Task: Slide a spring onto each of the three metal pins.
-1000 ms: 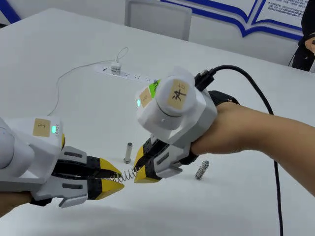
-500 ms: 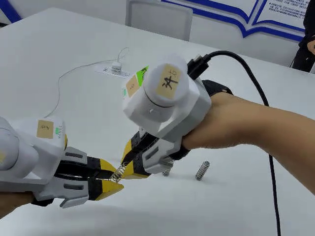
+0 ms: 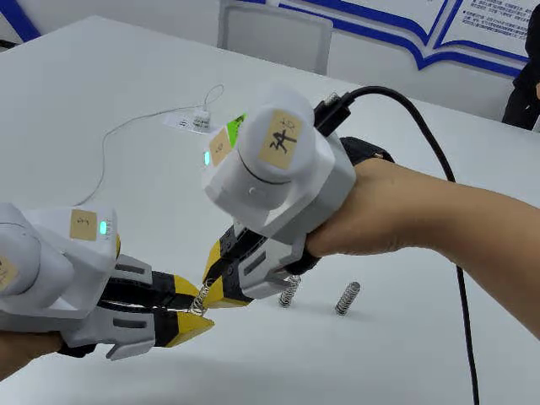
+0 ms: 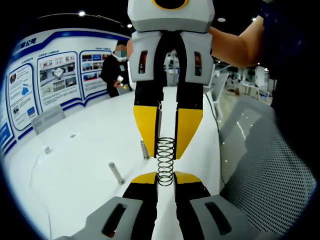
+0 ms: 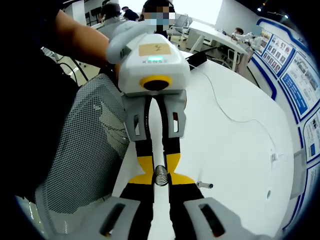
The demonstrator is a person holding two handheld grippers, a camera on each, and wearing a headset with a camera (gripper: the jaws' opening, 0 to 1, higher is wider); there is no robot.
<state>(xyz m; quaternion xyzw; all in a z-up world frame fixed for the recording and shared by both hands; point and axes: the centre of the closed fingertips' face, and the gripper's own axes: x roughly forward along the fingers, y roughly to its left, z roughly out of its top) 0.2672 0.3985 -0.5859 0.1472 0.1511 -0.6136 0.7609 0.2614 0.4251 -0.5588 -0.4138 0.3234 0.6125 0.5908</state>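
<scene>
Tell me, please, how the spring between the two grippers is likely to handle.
The spring is thin open coil, so probably light and easily bent. Pinched endwise between the left gripper and right gripper, it may buckle or pop free. Round, it would likely roll if dropped.

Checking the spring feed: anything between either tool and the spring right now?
Nothing visible. The spring spans directly from the left tool to the right tool. Both are closed on it, with no other object in between.

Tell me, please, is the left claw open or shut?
Shut on the spring: in the left gripper view, the left claw's yellow tips close on its near end.
</scene>
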